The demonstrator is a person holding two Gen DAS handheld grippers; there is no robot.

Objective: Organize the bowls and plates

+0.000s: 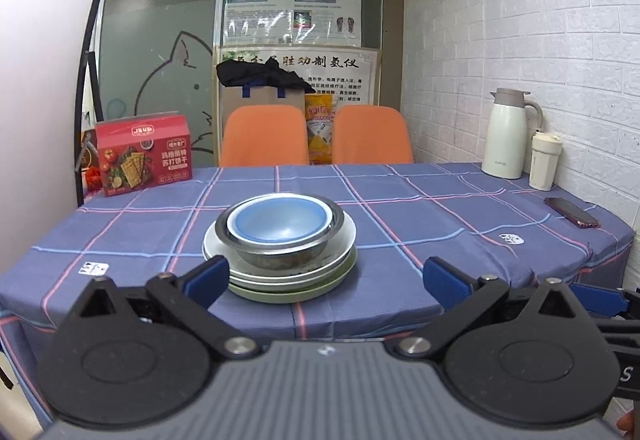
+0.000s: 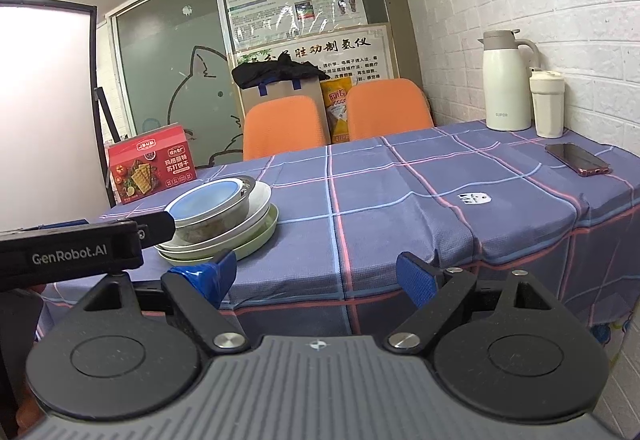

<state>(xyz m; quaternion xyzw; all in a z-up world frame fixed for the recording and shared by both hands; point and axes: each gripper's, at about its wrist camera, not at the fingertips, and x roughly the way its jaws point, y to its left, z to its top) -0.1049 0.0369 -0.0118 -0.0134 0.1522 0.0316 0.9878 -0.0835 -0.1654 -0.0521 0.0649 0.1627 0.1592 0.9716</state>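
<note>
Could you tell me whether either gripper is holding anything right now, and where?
Nothing is held: the left gripper and right gripper are both open, short of the stacked dishes.

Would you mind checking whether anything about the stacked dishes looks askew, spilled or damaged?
Nothing stands out. The blue bowl nests in the metal bowl on the stacked plates, fairly centred. No spill on the tablecloth.

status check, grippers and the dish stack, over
Left gripper open, empty, short of the stack. Right gripper open, empty. Blue bowl nested in steel bowl on plates. Nothing blocking.
</note>
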